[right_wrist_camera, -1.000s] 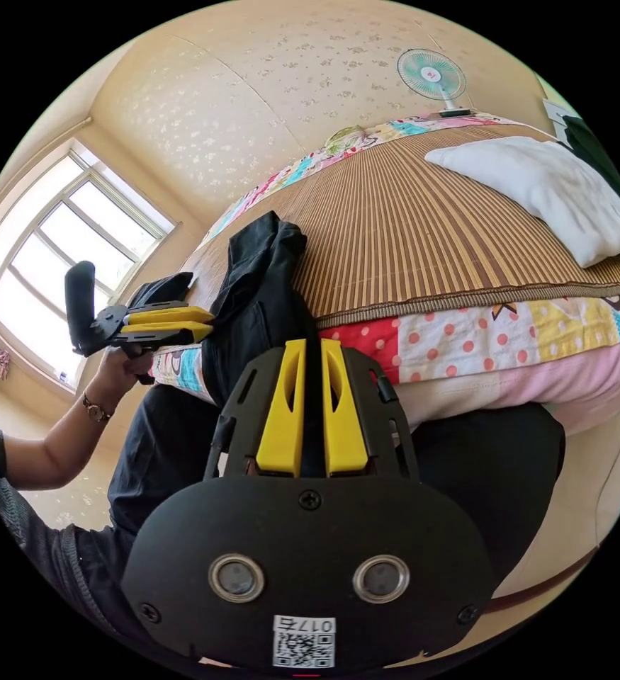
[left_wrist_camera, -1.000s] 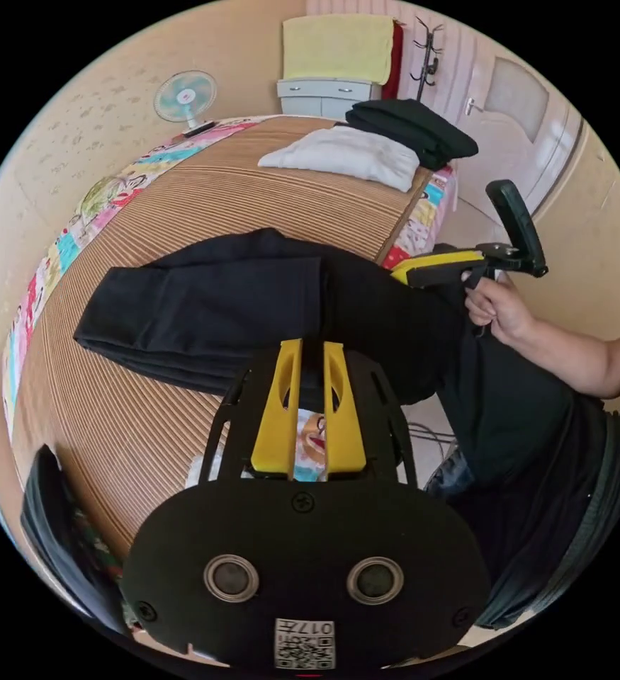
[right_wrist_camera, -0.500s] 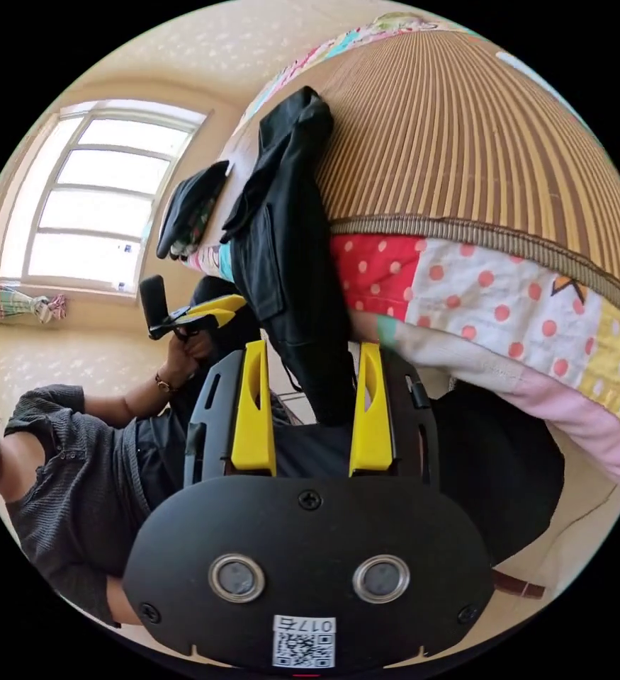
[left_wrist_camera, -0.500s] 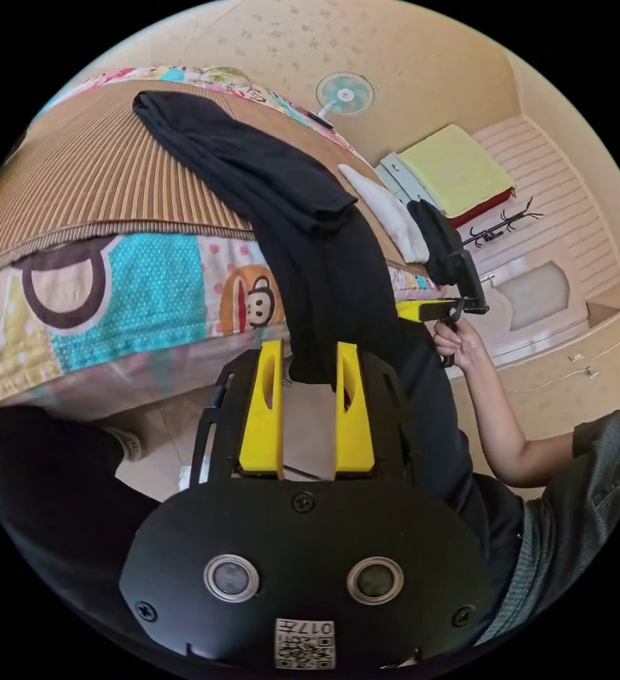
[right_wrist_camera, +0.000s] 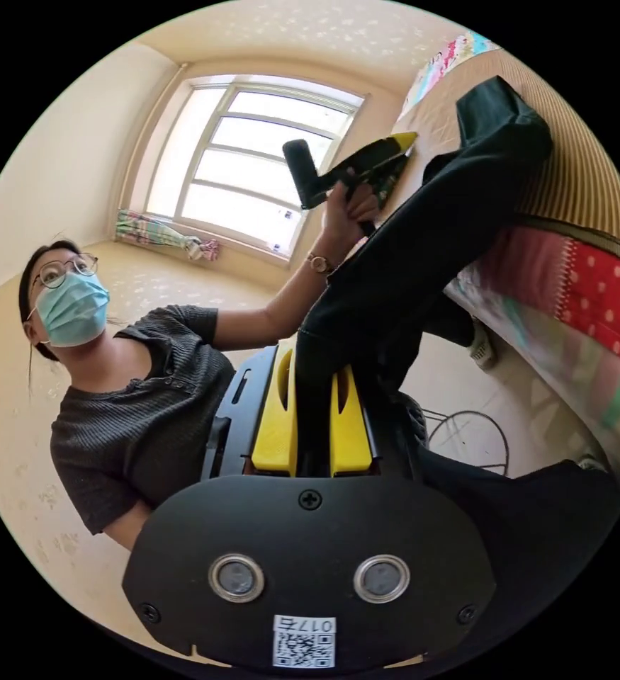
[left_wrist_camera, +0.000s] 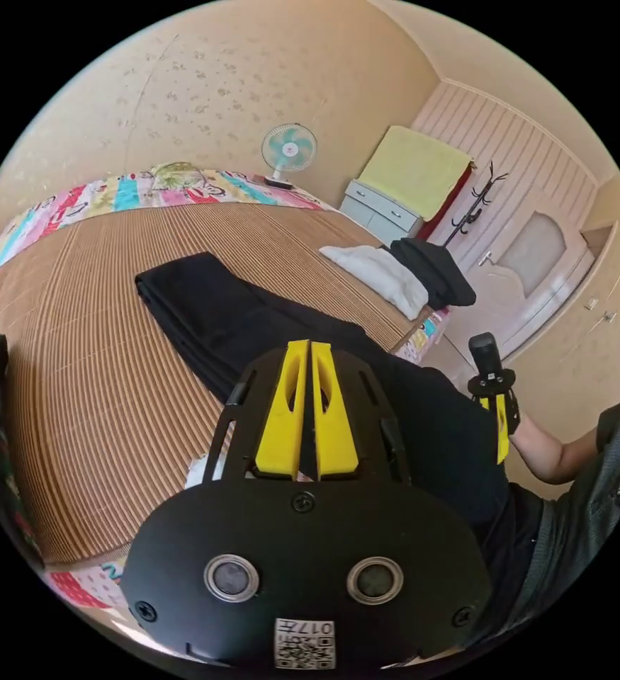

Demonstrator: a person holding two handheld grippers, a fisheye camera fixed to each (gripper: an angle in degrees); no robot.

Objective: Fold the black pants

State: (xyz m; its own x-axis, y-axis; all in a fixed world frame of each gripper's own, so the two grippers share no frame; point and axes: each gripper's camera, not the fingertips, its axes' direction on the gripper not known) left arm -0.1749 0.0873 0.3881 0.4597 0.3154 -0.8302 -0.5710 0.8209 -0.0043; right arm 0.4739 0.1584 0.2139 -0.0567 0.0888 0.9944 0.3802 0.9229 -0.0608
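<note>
I'm seeing the black pants (left_wrist_camera: 203,312) lying lengthwise away from my left gripper (left_wrist_camera: 308,354), w/ jaws nearly closed, grip unclear. My right gripper (right_wrist_camera: 314,386) is clamping pants fabric.

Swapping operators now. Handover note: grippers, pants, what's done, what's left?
Left gripper: jaws nearly together, seemingly on the pants' near edge, though the pinch itself is hard to see.
Right gripper: shut on the pants, cloth between both jaws.
Pants: legs stacked lengthwise on the bed's mat; the near end hangs off the bed edge toward the person.
Done: folded lengthwise.
Left: bring the hanging end up onto the mat and fold it over crosswise.
White and dark clothes lie folded at the far corner.
</note>
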